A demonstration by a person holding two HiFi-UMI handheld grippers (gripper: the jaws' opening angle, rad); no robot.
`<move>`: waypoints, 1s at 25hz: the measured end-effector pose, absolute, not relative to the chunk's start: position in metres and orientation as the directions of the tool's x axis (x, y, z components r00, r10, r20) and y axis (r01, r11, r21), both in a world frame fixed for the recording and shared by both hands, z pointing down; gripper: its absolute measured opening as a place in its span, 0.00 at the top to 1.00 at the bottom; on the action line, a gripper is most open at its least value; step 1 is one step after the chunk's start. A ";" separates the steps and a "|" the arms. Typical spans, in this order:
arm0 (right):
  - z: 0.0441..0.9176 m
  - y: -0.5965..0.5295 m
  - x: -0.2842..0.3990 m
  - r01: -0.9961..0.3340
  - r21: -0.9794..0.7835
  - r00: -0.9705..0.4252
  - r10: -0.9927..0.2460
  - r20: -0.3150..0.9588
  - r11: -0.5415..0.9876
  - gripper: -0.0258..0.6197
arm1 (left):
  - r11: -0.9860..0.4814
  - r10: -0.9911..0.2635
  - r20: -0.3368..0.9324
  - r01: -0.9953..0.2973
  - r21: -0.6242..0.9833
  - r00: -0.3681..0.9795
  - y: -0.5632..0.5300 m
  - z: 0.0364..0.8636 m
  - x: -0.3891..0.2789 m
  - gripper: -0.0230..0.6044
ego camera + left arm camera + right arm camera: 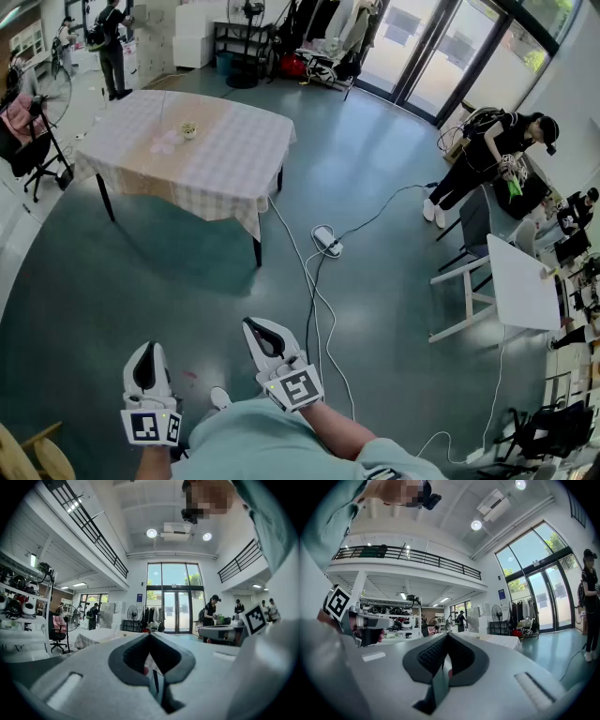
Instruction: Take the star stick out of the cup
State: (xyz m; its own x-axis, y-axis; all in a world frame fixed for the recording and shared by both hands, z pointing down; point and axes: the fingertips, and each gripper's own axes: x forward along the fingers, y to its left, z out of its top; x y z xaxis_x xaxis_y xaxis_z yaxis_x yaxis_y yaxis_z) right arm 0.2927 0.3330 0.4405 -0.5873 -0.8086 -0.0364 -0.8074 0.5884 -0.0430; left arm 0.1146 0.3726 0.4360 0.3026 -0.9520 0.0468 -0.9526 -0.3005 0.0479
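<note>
Bright daylight thru glass doors [422, 47] at 1 o'clock in head view, w/ pale sheen on floor [375, 159] nr them. Desk [225, 159] throws soft shadow toward 6. Both gripper views: strong fisheye, black corners, ceiling lamps [151, 533] glaring at 12. Left tool [150, 637] and right tool [446, 635] close-up, soft focus.

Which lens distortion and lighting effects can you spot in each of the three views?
Head view: wide-angle bending; the table casts a shadow. Left gripper view: fisheye circle, dark corners, bright glass doors. Right gripper view: same fisheye, glaring ceiling lamp.
</note>
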 end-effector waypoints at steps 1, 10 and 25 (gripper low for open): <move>0.441 0.334 0.293 -0.808 -0.047 -0.586 -0.810 -0.024 0.587 0.97 | -0.298 -0.953 0.046 -0.953 0.048 0.300 0.374 0.435 0.114 0.96; 0.448 0.325 0.312 -0.827 -0.036 -0.561 -0.828 -0.011 0.561 0.97 | -0.326 -0.944 0.034 -0.944 0.048 0.328 0.358 0.441 0.133 0.96; 0.444 0.313 0.289 -0.771 -0.051 -0.635 -0.772 0.005 0.635 0.96 | -0.273 -0.960 0.057 -0.961 0.055 0.276 0.354 0.437 0.118 0.96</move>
State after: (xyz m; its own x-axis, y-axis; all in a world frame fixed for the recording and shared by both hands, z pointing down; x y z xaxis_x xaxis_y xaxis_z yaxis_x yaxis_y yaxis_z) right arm 0.2886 0.3135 0.4438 -0.6355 -0.7721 0.0046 -0.7713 0.6345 -0.0506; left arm 0.1181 0.3538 0.4366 0.2756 -0.9596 0.0569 -0.9605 -0.2726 0.0555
